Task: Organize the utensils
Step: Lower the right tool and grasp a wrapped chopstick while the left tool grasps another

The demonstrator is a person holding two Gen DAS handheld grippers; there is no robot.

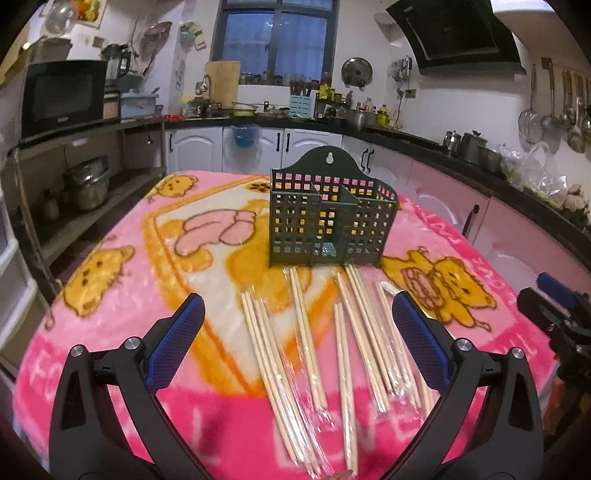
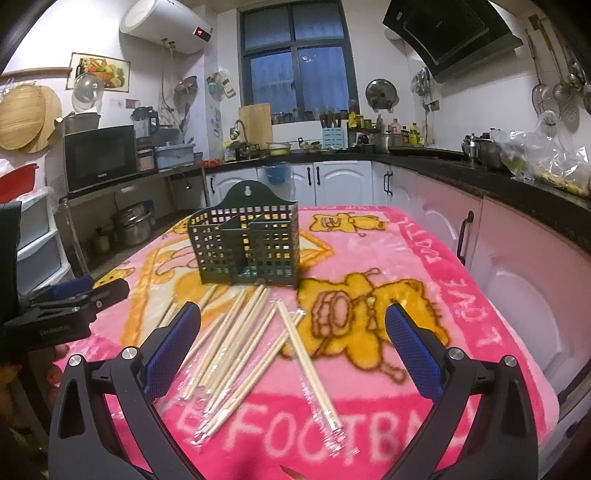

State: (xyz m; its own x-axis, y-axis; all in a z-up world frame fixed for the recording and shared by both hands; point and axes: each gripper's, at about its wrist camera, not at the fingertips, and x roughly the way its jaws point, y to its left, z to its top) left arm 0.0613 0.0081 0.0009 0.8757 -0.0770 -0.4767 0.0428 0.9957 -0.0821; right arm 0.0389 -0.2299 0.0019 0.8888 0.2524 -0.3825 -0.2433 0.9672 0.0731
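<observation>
A worktop is covered by a pink fleece blanket (image 1: pixel 122 332) (image 2: pixel 461 302) printed with orange cartoon bears and white lettering. Behind it, white-doored kitchen cabinets (image 1: pixel 303 147) (image 2: pixel 332 181) under a black counter are seen along the far and right sides, with a black microwave (image 1: pixel 61 98) (image 2: pixel 99 157) at the far left and a dark window (image 1: pixel 275 31) (image 2: pixel 295 55) in the far wall.

On the far middle of the blanket a dark green perforated utensil holder (image 1: pixel 332 218) (image 2: pixel 245 247) is stood upright; it is divided into compartments, has a raised back plate with a hanging hole, and looks empty as far as the lattice shows.

Just near of the holder, pale wooden chopsticks (image 1: pixel 306 343) (image 2: pixel 236 347) are scattered flat on the blanket, several pairs being wrapped in clear plastic film. They are fanned lengthwise from the holder's base toward the near edge, some overlapping; one wrapped pair (image 2: pixel 310 365) is laid apart at the right of the spread.

The left tool (image 1: pixel 297 317) is held above the near part of the spread, its blue-padded fingers (image 1: pixel 177 339) set wide apart and nothing gripped. The right tool (image 2: pixel 293 325) is likewise held spread wide over the chopsticks, with nothing between its pads (image 2: pixel 413 350). Each tool is glimpsed at the edge of the other's view.
</observation>
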